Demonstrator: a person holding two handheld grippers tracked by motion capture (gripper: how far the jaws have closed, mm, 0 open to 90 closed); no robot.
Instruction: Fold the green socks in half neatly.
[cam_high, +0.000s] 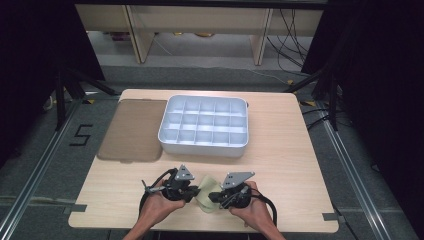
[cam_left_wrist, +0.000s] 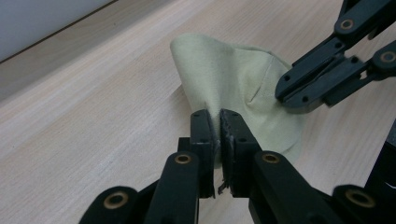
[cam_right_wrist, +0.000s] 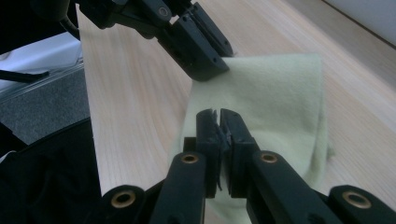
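Observation:
A pale yellow-green cloth lies near the front edge of the wooden table, between the two grippers. My left gripper is shut on the cloth's left edge; in the left gripper view its jaws pinch a raised fold of the cloth at the left gripper's tips. My right gripper is shut on the cloth's right edge; in the right gripper view the right gripper clamps the cloth. The cloth is bunched and lifted between them.
A white tray with several empty compartments stands at the table's middle back. A brown flat lid or mat lies to its left. Bare wood surrounds the grippers at the front.

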